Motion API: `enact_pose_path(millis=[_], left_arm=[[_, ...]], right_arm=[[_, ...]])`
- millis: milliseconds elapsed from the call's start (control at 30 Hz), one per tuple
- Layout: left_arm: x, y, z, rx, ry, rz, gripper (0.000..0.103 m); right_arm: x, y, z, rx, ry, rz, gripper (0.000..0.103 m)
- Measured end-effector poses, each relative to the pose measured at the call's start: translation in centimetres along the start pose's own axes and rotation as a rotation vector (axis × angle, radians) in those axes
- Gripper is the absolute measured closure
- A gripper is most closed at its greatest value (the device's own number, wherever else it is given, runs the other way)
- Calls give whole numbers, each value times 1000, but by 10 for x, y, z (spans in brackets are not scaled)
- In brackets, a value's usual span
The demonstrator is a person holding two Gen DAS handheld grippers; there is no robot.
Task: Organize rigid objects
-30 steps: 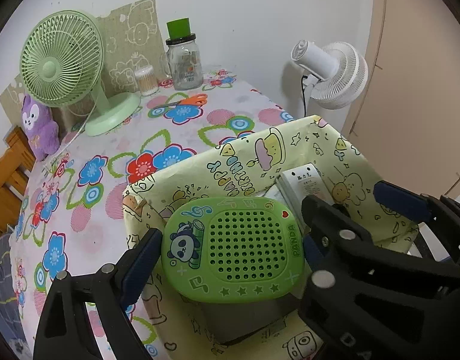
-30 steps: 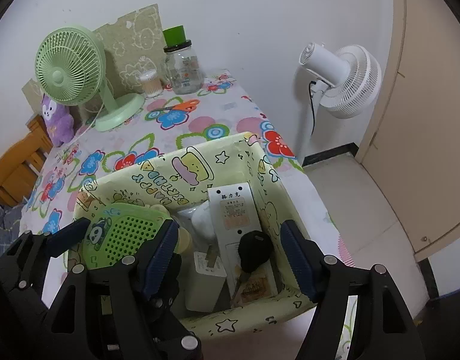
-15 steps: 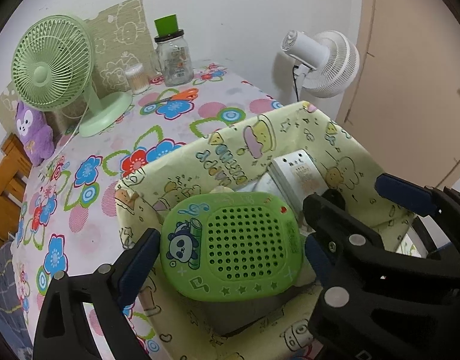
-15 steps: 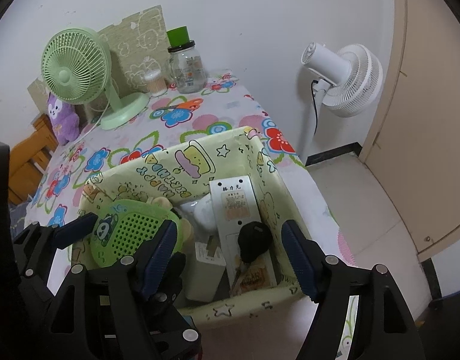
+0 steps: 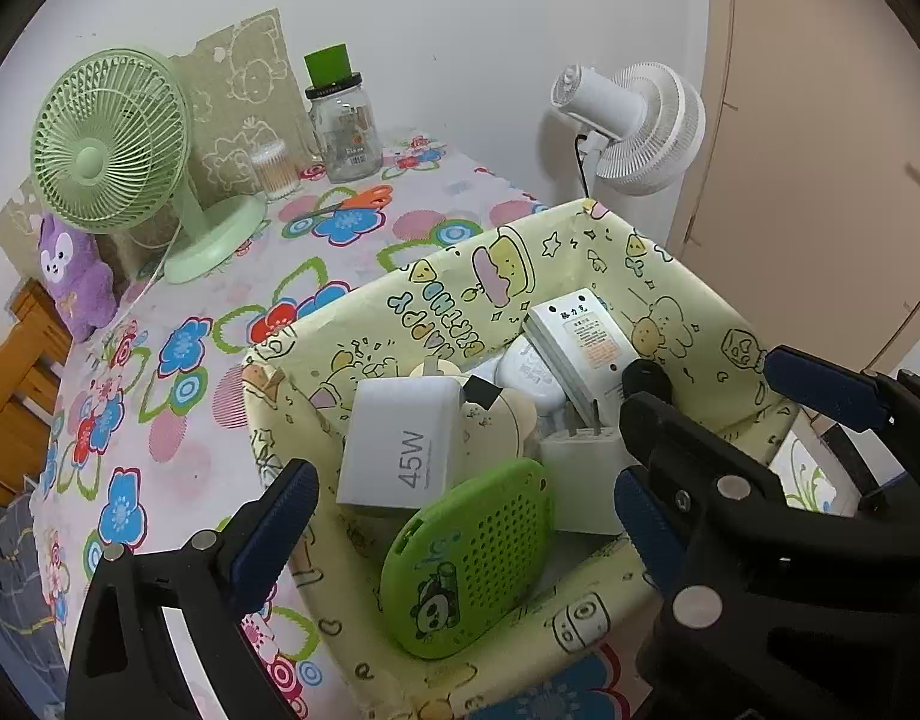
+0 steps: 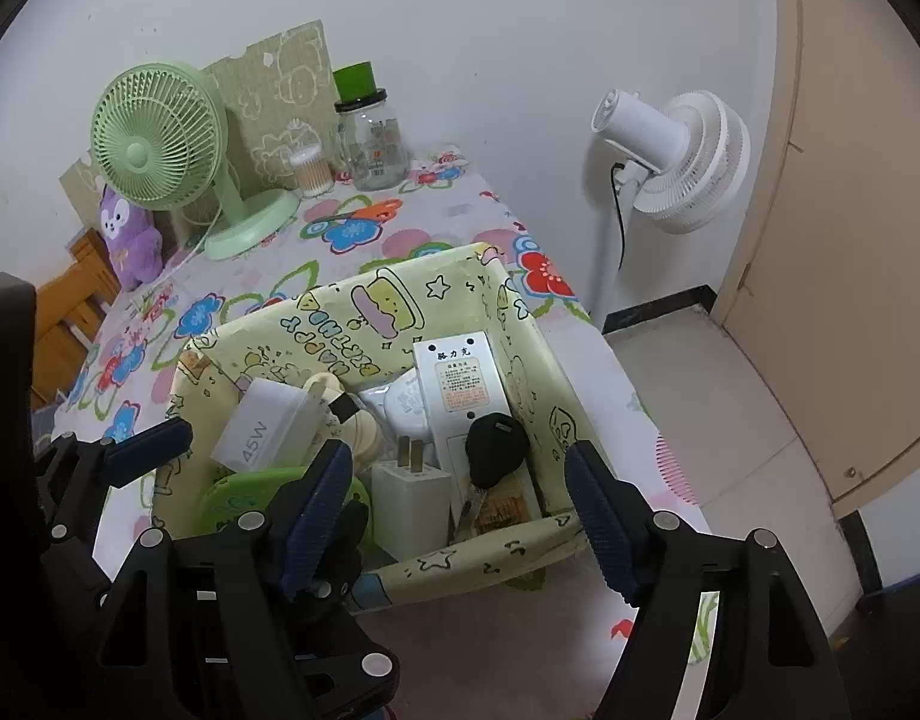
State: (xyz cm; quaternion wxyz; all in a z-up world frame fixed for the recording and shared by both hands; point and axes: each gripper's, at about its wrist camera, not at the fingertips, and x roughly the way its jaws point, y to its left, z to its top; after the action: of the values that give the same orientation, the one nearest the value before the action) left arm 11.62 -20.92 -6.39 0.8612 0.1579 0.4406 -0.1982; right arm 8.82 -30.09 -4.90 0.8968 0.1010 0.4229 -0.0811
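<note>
left wrist view: charger (image 5: 400, 450) reads "45w"; box (image 5: 688, 282) wall printed "happy birthday", upside down. green speaker (image 5: 472, 558) with panda picture now lies tilted in box against near wall, leaning on charger; half second ago it was pinched in left gripper (image 5: 460, 516). left gripper now spread wide, empty, above box's near edge. right gripper (image 6: 460, 510) wide open, empty, over box's near right part, above black key (image 6: 496, 450).
</note>
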Motion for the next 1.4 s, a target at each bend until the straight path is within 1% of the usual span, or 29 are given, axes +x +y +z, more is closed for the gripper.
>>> enact_pose_path(millis=[367, 433, 767, 933, 1133, 1333, 1400], left_arm=[[-22, 10, -12, -16, -40, 19, 3], [-28, 15, -15, -25, -50, 23, 3], [-51, 36, -31, -61, -89, 61, 3], [-64, 50, -39, -88, -111, 79, 3], [-80, 68, -53, -130, -135, 107, 3], [-97, 84, -65, -169, -161, 127, 3], [-101, 90, -70, -188, -168, 133, 1]], right_arm=[[-13, 16, -5, -23, -34, 7, 25], [-17, 19, -7, -28, -45, 9, 22], [-34, 42, -15, -60, -95, 19, 16], [-45, 56, -18, -86, -120, 19, 13], [-55, 71, -22, -106, -141, 9, 13], [-67, 85, -27, -125, -166, 23, 13], [-71, 90, -29, -134, -175, 33, 13]])
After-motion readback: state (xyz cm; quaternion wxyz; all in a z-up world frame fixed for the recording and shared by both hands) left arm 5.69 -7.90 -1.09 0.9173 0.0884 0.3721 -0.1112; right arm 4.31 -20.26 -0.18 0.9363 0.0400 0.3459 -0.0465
